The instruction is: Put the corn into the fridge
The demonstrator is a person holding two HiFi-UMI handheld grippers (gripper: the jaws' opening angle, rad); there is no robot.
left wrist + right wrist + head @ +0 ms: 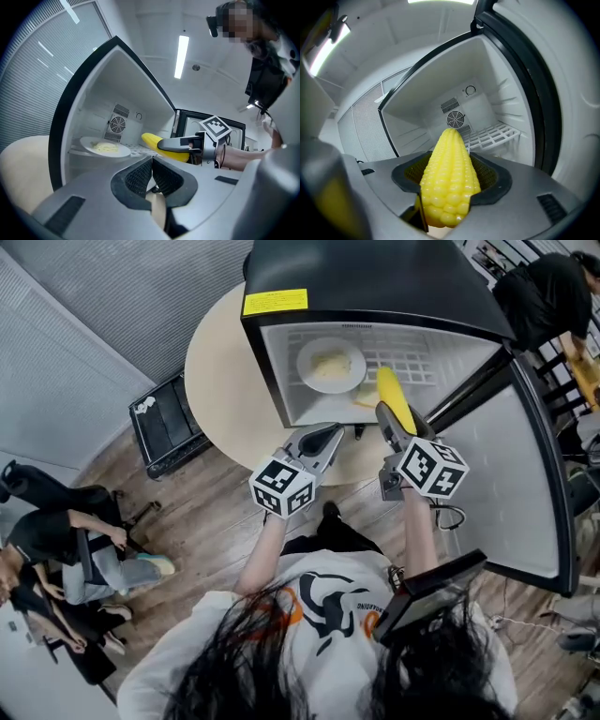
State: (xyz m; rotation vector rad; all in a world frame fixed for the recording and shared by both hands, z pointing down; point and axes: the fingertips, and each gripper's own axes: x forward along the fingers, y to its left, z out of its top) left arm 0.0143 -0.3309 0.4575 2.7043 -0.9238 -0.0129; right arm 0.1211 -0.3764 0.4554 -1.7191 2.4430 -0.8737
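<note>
A yellow corn cob (pixel 396 397) (pixel 449 180) (pixel 154 142) is clamped between the jaws of my right gripper (pixel 392 420) (pixel 450 187), tip pointing into the open black mini fridge (pixel 375 296). The cob's tip reaches over the fridge's white wire shelf (pixel 412 367) (pixel 492 136). My left gripper (pixel 323 442) (pixel 151 176) hovers just outside the fridge opening, left of the right one, jaws shut with nothing between them. The fridge door (pixel 525 474) stands swung open to the right.
A white plate (pixel 330 364) (pixel 104 147) with pale food sits on the shelf's left side. The fridge stands on a round beige table (pixel 217 371). A black case (pixel 169 423) lies on the wood floor at left. People sit at lower left and stand at upper right.
</note>
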